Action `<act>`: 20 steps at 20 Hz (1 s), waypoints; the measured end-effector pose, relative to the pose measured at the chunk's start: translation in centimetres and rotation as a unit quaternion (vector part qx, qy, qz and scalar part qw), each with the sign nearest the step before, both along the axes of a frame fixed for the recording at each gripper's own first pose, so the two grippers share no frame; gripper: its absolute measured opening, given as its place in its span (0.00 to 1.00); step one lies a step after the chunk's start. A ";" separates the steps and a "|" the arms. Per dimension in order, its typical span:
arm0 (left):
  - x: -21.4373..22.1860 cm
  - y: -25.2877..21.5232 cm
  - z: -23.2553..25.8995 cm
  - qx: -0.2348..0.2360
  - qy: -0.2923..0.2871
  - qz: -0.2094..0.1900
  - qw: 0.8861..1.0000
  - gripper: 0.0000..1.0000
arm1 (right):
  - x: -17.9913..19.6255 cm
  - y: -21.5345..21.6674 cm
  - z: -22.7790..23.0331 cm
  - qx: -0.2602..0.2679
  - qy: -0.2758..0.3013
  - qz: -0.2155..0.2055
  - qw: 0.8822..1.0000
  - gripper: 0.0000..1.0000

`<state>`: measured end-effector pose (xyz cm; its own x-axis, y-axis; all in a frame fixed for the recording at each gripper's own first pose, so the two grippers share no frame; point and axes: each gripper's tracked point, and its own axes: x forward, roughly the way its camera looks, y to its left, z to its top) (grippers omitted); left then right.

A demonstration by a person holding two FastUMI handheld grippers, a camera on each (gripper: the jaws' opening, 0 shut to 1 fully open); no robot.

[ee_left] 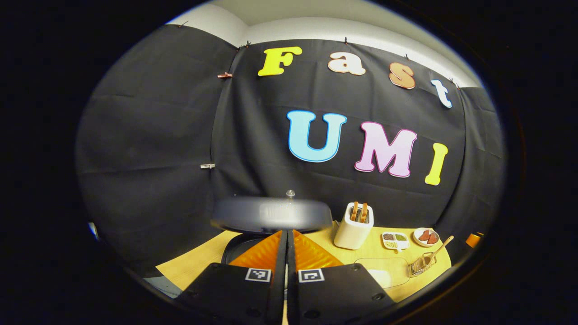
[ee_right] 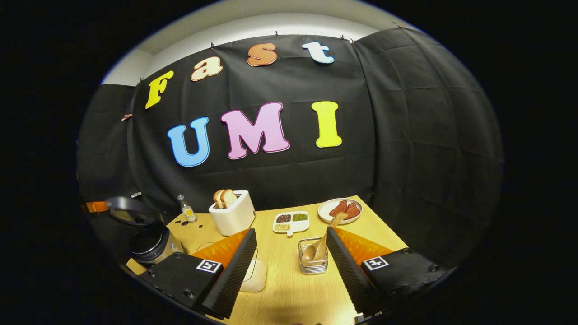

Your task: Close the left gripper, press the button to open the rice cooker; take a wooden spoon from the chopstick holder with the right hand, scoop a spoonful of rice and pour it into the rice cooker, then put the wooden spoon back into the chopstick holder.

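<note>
The pale yellow wooden table (ee_right: 289,289) carries a cream-white boxy toaster (ee_right: 233,215) at ten o'clock, with golden-brown bread slices (ee_right: 224,197) in it. A white divided dish (ee_right: 291,222) at twelve o'clock shows dark brown, green and pale beige grains. The round white plate (ee_right: 339,210) at one o'clock bears reddish-brown sausages (ee_right: 345,209). The silver wire chopstick holder (ee_right: 313,258) keeps a light tan wooden spoon (ee_right: 321,246). The black-and-silver rice cooker (ee_right: 149,243) sits at nine o'clock, its dark grey lid (ee_left: 271,214) raised.

Rice cooker (ee_right: 151,243) open; wooden spoon (ee_right: 321,246) (bowl down) in chopstick holder (ee_right: 312,262).
</note>
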<state>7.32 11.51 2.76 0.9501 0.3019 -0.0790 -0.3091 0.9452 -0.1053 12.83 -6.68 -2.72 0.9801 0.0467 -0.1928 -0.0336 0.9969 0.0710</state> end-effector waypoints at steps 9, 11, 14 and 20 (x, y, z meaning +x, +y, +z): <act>-1.7 -6.3 -2.3 -0.008 0.002 -0.042 0.999 0.84 | 5.7 -4.1 -2.9 -0.021 0.024 -0.031 0.999 0.98; -2.0 -6.5 -3.2 0.005 0.022 -0.033 0.999 0.95 | 7.2 -5.1 -3.9 -0.018 0.034 -0.040 0.998 0.98; -2.2 -6.9 -3.8 0.019 0.040 -0.013 0.999 0.95 | 9.3 -6.1 -5.9 0.002 0.057 -0.043 0.997 0.98; -2.5 -10.2 -6.4 0.005 0.071 0.012 0.997 0.95 | 12.9 -8.8 -11.8 0.026 0.128 -0.070 0.989 0.99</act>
